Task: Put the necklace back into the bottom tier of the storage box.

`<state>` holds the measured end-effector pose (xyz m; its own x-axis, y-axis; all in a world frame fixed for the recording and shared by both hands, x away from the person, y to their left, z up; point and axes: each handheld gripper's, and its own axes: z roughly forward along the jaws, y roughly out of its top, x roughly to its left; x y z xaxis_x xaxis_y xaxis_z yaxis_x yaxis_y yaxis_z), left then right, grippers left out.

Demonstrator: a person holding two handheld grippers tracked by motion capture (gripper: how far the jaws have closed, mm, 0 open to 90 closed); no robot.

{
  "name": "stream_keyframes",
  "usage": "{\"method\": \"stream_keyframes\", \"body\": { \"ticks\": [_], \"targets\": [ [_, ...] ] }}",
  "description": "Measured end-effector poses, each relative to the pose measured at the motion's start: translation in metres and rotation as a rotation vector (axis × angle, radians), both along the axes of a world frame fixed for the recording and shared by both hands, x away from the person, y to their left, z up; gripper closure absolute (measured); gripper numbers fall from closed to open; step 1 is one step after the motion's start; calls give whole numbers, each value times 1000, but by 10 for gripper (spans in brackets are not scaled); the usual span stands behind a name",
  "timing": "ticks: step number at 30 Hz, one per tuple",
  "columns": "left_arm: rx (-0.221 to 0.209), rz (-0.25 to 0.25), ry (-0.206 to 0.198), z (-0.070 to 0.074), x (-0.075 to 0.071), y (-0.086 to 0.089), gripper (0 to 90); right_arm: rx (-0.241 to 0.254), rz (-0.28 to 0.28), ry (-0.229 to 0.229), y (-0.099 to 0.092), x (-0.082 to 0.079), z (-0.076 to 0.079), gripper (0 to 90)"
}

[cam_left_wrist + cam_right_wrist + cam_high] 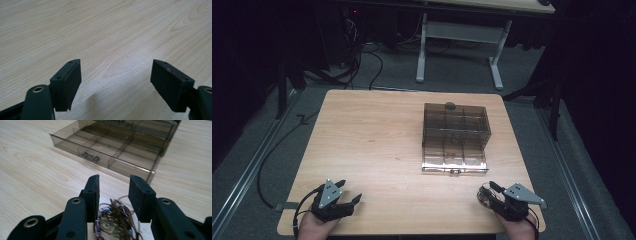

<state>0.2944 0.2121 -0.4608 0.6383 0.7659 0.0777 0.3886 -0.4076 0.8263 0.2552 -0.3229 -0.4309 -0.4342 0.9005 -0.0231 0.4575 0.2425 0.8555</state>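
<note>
Smoked-plastic drawer (107, 157) pulled out, long front facing right gripper (113, 195).

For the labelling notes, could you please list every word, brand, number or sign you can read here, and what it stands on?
There is no readable text in these pictures.
Clear drawer box: no label or print.
Right gripper and left gripper: no markings legible.
Bundle of beads and brown cord between the right jaws: small metal plate, pattern too blurred to read.
Table: bare wood grain.
</note>
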Motion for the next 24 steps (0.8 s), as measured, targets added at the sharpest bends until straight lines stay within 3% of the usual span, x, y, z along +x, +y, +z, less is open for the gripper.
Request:
{"method": "stream_keyframes", "body": {
  "ticks": [9, 24],
  "targets": [
    [1, 0, 1, 0, 0, 0, 250, 3, -56, 43, -18, -4, -7, 620],
    [7, 1, 4, 0, 0, -1, 253, -20, -56, 138, -20, 2, -20, 600]
  ]
}}
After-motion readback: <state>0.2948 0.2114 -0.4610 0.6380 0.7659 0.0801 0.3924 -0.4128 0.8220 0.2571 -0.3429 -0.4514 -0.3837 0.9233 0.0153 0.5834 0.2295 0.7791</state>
